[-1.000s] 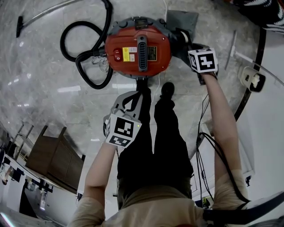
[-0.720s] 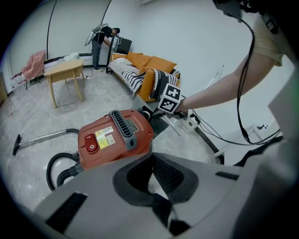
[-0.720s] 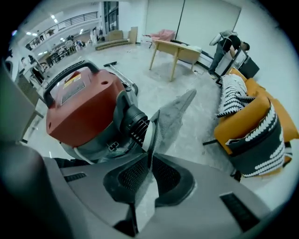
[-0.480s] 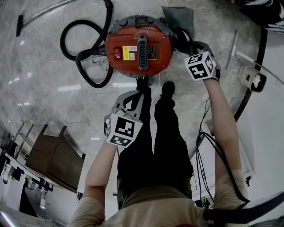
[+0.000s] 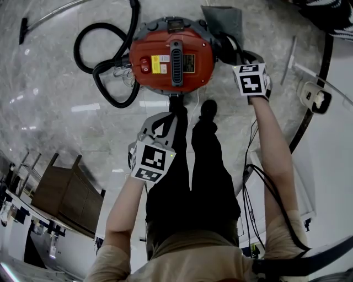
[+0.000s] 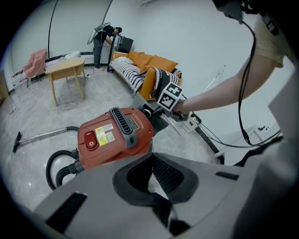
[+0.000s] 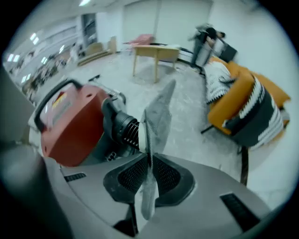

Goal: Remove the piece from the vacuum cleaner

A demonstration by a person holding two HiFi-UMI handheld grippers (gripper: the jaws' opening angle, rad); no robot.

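Observation:
The red vacuum cleaner stands on the marble floor, its black hose looped at the left. My right gripper is at the cleaner's right side, shut on a flat grey piece. In the right gripper view the grey piece stands edge-on between the pads of the right gripper, next to the cleaner's black ribbed port. My left gripper hangs near the person's legs, just short of the cleaner. In its own view the left gripper is open with nothing between its pads, facing the vacuum cleaner.
A metal wand lies on the floor at the far left. A white power strip and cables lie at the right. Wooden furniture stands at the lower left. Beyond the cleaner are a wooden table, an orange sofa and a person.
My right gripper has twisted at the cleaner's right side, and the grey piece has shifted slightly with it. The left gripper has stayed where it was.

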